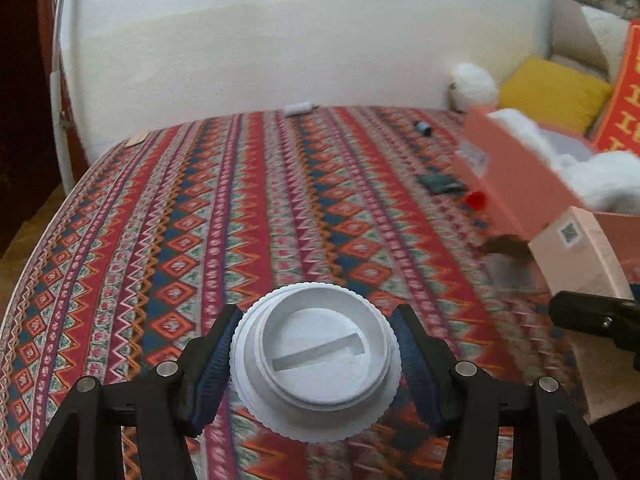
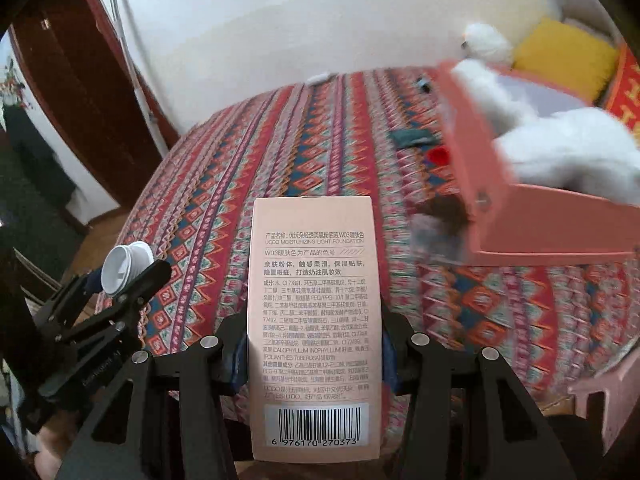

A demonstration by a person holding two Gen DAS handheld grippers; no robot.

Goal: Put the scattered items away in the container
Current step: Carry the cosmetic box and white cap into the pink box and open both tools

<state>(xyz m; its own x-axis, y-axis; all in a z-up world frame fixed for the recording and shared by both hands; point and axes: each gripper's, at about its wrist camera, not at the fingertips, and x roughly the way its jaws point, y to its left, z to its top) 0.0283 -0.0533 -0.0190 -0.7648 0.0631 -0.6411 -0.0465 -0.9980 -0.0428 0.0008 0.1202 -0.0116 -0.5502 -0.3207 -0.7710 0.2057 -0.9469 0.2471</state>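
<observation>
Left wrist fisheye: a round white ribbed plastic lid (image 1: 316, 364) is clamped between the blue-padded fingers of the left gripper (image 1: 316, 360), whose jaws are spread only to the lid's width. It is held above the red patterned woven tablecloth (image 1: 200, 220). At two o'clock an open pink cardboard container (image 1: 516, 176) with white fluffy stuffing (image 1: 600, 176) is seen, motion-blurred. Just beside its near wall, a small red cap (image 1: 475, 200) and a dark green flat packet (image 1: 440, 184) lie on the cloth.

In the right wrist view, a tall pale pink cosmetics carton (image 2: 312, 320) printed with text and a barcode is pinched upright in the right gripper (image 2: 314, 356), jaws closed against its two sides. The container is seen at two o'clock, the left gripper at nine o'clock.
</observation>
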